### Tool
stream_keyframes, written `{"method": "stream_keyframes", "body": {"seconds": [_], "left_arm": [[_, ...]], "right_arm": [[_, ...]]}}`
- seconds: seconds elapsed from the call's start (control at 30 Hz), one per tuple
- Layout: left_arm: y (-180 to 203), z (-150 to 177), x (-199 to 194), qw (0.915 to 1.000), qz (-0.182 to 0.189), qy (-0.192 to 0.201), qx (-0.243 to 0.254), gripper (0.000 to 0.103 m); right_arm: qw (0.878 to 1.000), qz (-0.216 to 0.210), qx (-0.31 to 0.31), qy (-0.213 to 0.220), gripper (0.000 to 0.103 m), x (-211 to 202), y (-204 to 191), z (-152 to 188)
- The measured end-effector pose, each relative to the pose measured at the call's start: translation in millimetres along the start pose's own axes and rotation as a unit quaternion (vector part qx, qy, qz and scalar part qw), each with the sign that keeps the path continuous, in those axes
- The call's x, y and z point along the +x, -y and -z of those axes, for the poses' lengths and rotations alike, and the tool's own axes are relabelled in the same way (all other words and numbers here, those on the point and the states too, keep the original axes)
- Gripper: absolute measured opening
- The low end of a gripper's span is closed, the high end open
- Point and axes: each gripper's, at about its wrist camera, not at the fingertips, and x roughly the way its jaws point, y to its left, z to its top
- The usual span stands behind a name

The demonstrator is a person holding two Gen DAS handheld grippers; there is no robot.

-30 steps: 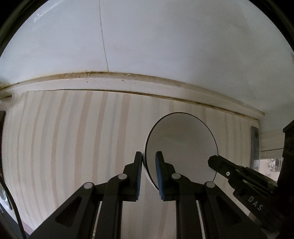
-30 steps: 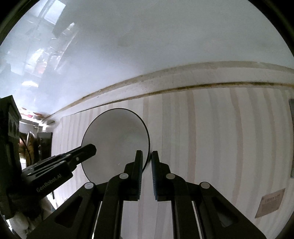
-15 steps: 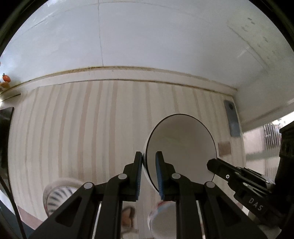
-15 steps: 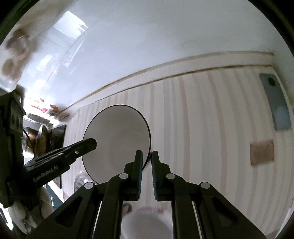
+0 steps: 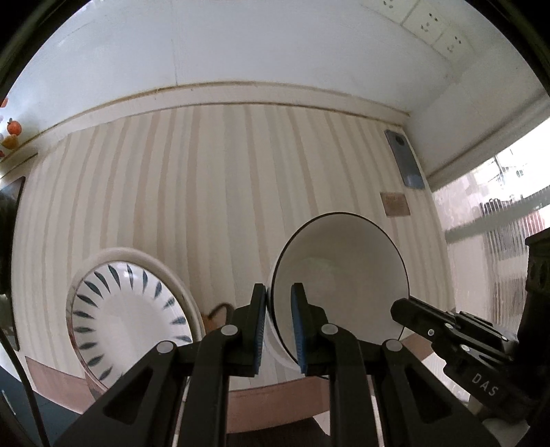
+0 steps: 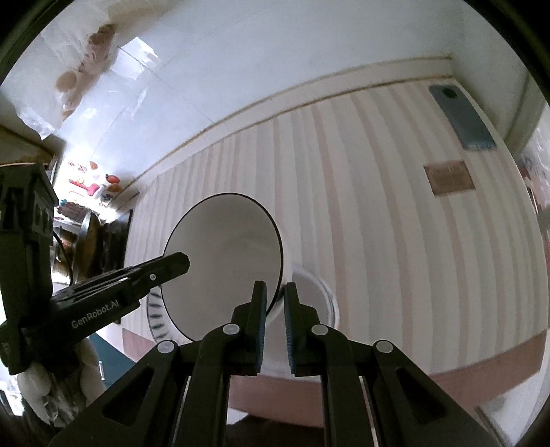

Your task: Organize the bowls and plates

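A white bowl [image 5: 343, 271] with a thin dark rim hangs above the striped table [image 5: 206, 192], held from both sides. My left gripper [image 5: 278, 292] is shut on its left rim. My right gripper [image 5: 398, 309] clamps the opposite rim. In the right wrist view the same bowl [image 6: 223, 254] sits left of centre, with the right gripper [image 6: 275, 289] shut on its rim and the left gripper [image 6: 182, 261] reaching in from the left. A white plate with dark blue leaf marks [image 5: 127, 316] lies on the table at lower left. Another white dish [image 6: 316, 299] lies partly hidden under the bowl.
A grey phone [image 5: 407, 161] and a brown card [image 5: 395, 203] lie near the table's far right corner. The white wall carries sockets [image 5: 429, 24]. The table's brown front edge [image 5: 275, 402] runs below the grippers. A bright window is at the right.
Both grippers have carried the bowl up and back from the wall. The leaf-patterned plate, the other white dish and the table's front edge have come into view.
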Motion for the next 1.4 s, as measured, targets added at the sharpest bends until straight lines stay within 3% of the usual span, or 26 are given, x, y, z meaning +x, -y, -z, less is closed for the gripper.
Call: {"method": "stream_keyframes", "body": {"seconds": [0.3, 1.0, 1.23, 1.4], "left_arm": [[-2, 23, 24, 0.9997, -0.005, -0.022, -0.005, 0.013], [5, 31, 60, 0.9987, -0.032, -0.04, 0.008, 0.013], [9, 32, 59, 0.9981, -0.043, -0.041, 0.015, 0.013], [10, 37, 34, 0.9981, -0.045, -0.037, 0.018, 0.014]], "right_arm": [[1.0, 0.005, 0.014, -0.022, 0.011, 18, 19, 32], [0.999, 0.019, 0.011, -0.035, 0.011, 38, 27, 35], [0.999, 0.018, 0.025, -0.039, 0.012, 42, 32, 36], [0.998, 0.016, 0.036, -0.042, 0.012, 35, 29, 37]]}}
